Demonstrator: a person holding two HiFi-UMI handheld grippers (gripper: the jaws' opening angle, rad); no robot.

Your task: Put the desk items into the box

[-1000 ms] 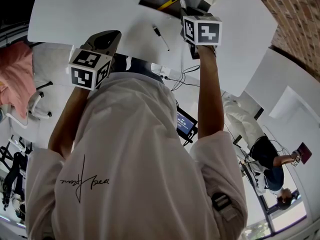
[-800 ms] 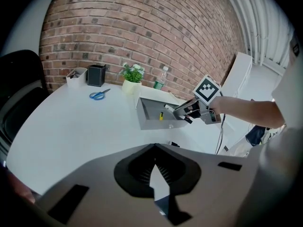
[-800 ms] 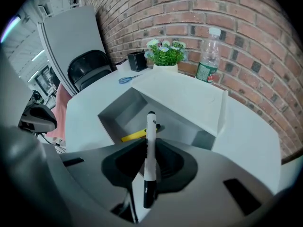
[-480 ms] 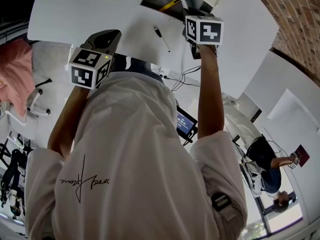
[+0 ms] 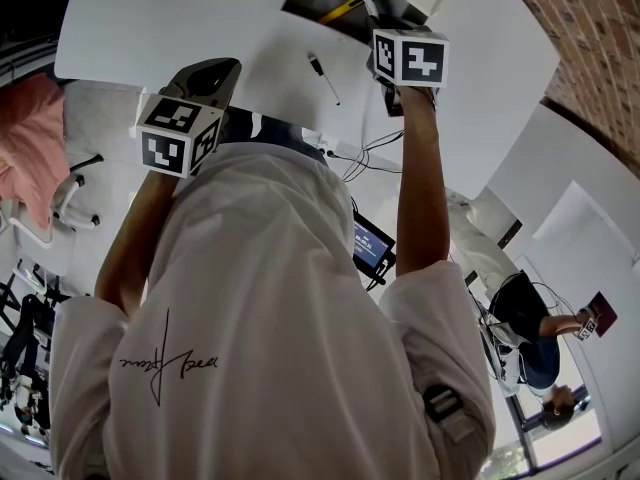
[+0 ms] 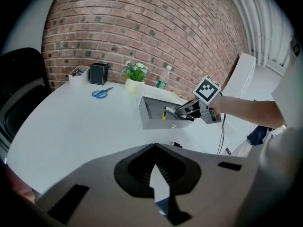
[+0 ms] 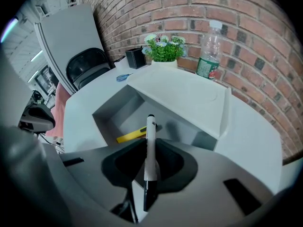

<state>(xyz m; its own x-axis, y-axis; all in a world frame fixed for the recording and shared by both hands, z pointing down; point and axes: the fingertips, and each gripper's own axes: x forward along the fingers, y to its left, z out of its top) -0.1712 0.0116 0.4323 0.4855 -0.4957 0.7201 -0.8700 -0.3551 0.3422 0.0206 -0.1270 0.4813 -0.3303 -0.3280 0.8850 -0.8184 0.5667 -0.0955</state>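
One marker (image 7: 151,126) — prob. light, stiff, slick barrel (best held mid-body) — pinched in my R gripper (image 7: 150,144) above the open box (image 7: 113,112); my L gripper (image 6: 154,148) pressed together, empty.

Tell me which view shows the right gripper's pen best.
The right gripper view: the pen runs up the centre, clamped between the jaws, tip over the open box. The head view shows only its end past the cube; the left gripper view shows it small.
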